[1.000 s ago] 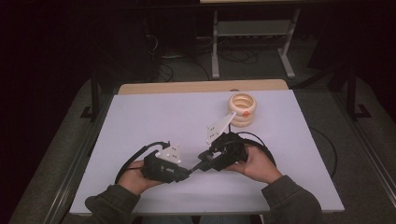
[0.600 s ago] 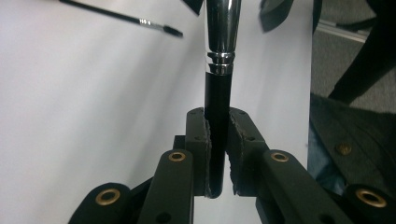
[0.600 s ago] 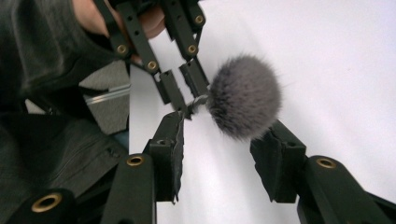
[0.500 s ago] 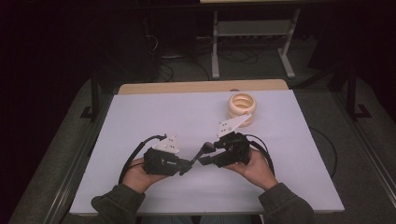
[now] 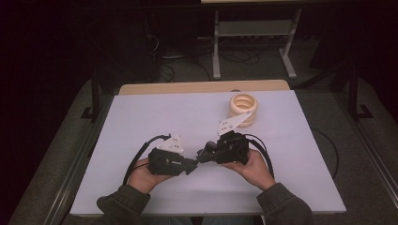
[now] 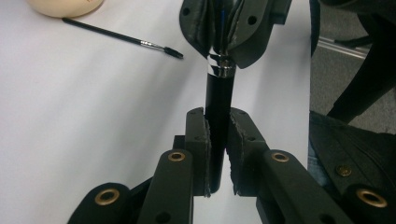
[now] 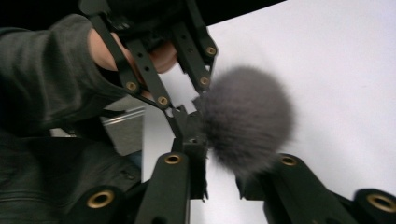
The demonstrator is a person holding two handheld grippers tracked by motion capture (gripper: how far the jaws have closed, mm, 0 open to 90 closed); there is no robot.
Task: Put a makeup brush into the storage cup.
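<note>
A makeup brush with a black handle [image 6: 218, 100], a silver ferrule and a fluffy grey head [image 7: 246, 119] is held between the two grippers over the white table. My left gripper [image 6: 218, 128] is shut on the lower handle. My right gripper [image 7: 224, 161] faces it tip to tip. Its jaws have just been closing with the brush between them, and its pads now clamp the brush at the ferrule and the base of the bristles. In the high view the left gripper [image 5: 190, 165] and right gripper [image 5: 202, 155] meet near the table's front middle.
A thin black brush [image 6: 121, 36] lies on the white table cover [image 5: 164, 117] near a cream ring-shaped holder [image 5: 243, 107] at the back right. A metal stand [image 5: 253, 33] is on the floor beyond the table.
The right gripper's jaws have closed in on the brush's head end. Both hands stay near the same spot, tips together.
</note>
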